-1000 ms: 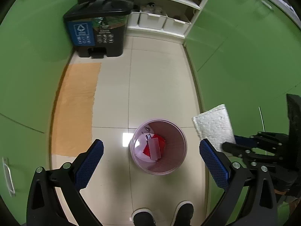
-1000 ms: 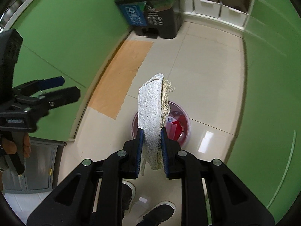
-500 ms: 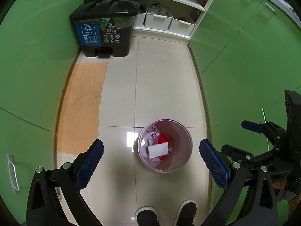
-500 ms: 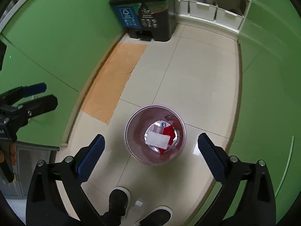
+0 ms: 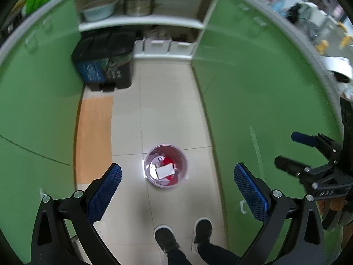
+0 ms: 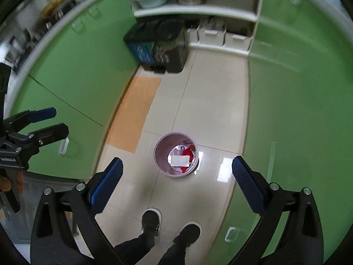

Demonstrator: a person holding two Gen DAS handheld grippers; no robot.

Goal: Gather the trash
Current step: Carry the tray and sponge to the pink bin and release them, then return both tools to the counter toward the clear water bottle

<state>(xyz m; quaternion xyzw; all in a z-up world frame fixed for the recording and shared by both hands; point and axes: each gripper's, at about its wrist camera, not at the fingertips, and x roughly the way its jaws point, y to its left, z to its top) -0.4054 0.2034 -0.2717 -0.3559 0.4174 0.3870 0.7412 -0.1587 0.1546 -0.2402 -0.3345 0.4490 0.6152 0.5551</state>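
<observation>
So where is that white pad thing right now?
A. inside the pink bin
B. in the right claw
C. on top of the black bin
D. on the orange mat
A: the white pad lies on red trash inside the pink bin, and the right claw is open with nothing in it.

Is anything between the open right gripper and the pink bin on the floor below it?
Nothing visible. The right gripper is open and empty, and only bare tiled floor surrounds the pink bin, which already holds a white piece of trash. The person's shoes stand nearer the camera, clear of it.
</observation>
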